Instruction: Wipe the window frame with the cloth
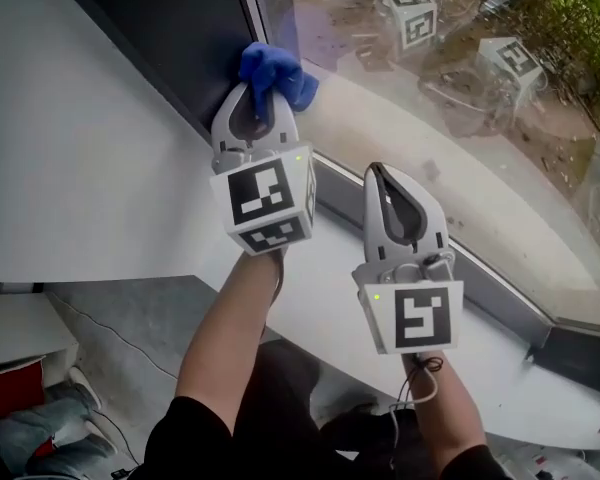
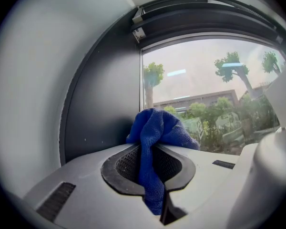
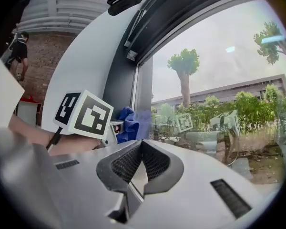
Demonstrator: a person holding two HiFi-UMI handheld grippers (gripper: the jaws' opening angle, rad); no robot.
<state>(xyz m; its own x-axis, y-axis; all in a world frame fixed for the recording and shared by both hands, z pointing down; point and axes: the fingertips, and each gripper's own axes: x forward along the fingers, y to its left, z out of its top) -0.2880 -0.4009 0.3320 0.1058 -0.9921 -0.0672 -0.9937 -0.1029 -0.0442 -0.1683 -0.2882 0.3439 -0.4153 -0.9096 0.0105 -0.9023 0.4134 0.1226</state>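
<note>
A blue cloth (image 1: 276, 74) is bunched at the tips of my left gripper (image 1: 258, 92), which is shut on it. The cloth (image 2: 155, 137) presses against the dark window frame (image 1: 195, 48) where it meets the glass, at the corner. In the left gripper view the cloth runs down between the jaws, with the dark frame (image 2: 107, 104) just behind it. My right gripper (image 1: 380, 173) is shut with nothing in it, and hovers over the grey lower frame rail (image 1: 500, 298). The right gripper view shows the cloth (image 3: 128, 123) beyond the left gripper's marker cube (image 3: 86, 113).
A white sill (image 1: 310, 318) runs under the window, and a white wall panel (image 1: 70, 148) lies to the left. The glass (image 1: 460, 88) reflects both marker cubes. On the floor at the lower left stand a white box (image 1: 20, 333) and some clutter.
</note>
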